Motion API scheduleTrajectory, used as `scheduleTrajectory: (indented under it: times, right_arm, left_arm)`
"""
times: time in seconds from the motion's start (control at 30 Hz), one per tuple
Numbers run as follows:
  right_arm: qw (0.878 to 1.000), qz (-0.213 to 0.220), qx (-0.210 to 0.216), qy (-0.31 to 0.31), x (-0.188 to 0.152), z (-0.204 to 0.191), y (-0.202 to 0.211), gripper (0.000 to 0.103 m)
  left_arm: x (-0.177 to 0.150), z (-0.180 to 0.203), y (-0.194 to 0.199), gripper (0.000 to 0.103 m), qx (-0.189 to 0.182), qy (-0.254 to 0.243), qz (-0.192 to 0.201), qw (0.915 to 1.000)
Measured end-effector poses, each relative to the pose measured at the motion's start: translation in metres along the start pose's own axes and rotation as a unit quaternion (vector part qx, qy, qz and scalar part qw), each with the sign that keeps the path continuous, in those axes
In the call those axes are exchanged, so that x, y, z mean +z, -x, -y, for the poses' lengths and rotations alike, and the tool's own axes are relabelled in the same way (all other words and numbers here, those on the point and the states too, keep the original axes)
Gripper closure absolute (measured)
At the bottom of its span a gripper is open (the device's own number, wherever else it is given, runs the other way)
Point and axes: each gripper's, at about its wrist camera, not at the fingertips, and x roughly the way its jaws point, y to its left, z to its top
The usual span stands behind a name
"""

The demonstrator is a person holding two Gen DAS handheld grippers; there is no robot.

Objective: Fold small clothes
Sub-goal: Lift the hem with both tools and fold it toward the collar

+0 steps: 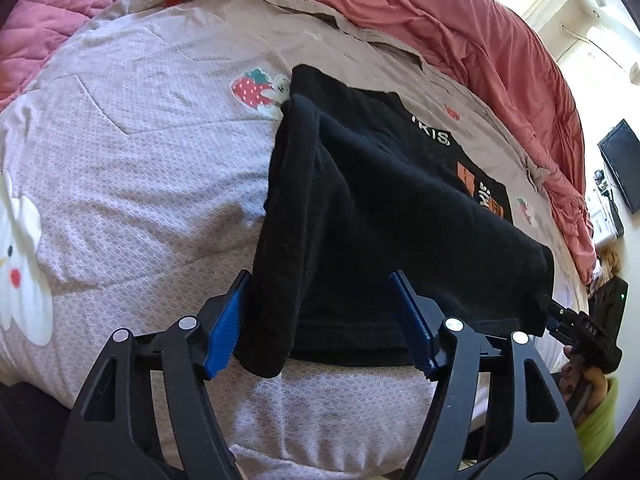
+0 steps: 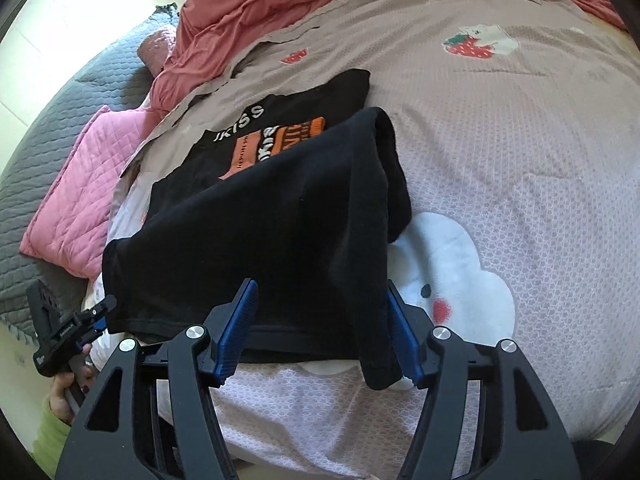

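Note:
A small black T-shirt with a white and orange print lies on the bed, its near hem lifted and folding back over the print. It also shows in the right wrist view. My left gripper stands wide open at the hem's left end, with a hanging fold of cloth between the blue pads. My right gripper is wide open around the hem's right end. In each view the other gripper appears at the shirt's far corner, touching the cloth.
The bed sheet is pale lilac with strawberry and white bunny prints. A salmon duvet is bunched along the far side. Pink pillows and a grey quilt lie at one end.

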Motion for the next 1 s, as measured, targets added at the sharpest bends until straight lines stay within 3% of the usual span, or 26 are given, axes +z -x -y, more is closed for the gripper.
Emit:
scheduleTrajectory:
  times: [0.13,0.17,0.2,0.23,0.27,0.3,0.5,0.83,1.0]
  right_arm:
    - [1.0,-0.023,0.007,-0.011,-0.001,0.006,-0.01,0.045]
    - [1.0,-0.026,0.01,-0.012,0.0,0.007,-0.012,0.053]
    - [0.999,-0.029,0.014,-0.012,-0.001,0.007,-0.012,0.057]
    - [0.999,-0.032,0.023,-0.011,-0.001,0.007,-0.013,0.067]
    - [0.999,-0.034,0.033,-0.009,-0.002,0.006,-0.013,0.083]
    - [0.998,-0.035,0.043,-0.007,-0.001,0.004,-0.012,0.089]
    - [0.995,0.015,0.1,0.01,0.01,-0.001,0.005,0.094]
    - [0.986,0.131,0.101,0.014,0.068,0.013,0.017,0.096]
    - [0.984,0.15,0.096,-0.007,0.097,0.025,0.002,0.096]
  left_arm:
    - [-0.006,0.006,-0.004,0.051,-0.002,-0.007,-0.002,1.0]
    - [-0.006,0.008,-0.004,0.063,-0.001,-0.01,-0.002,0.9999]
    - [-0.007,0.01,-0.005,0.082,-0.001,-0.015,-0.004,0.9999]
    - [-0.008,0.012,-0.004,0.09,-0.004,-0.018,-0.006,0.9998]
    - [-0.008,0.013,-0.002,0.092,-0.008,-0.019,-0.008,0.9998]
    - [-0.006,0.015,-0.002,0.096,-0.012,-0.02,-0.008,0.9997]
    - [0.016,0.022,0.022,0.098,-0.043,-0.017,0.033,0.9984]
    - [0.081,0.025,0.023,0.099,-0.04,-0.003,0.081,0.9959]
    - [0.112,0.022,0.01,0.099,-0.029,0.009,0.087,0.9958]
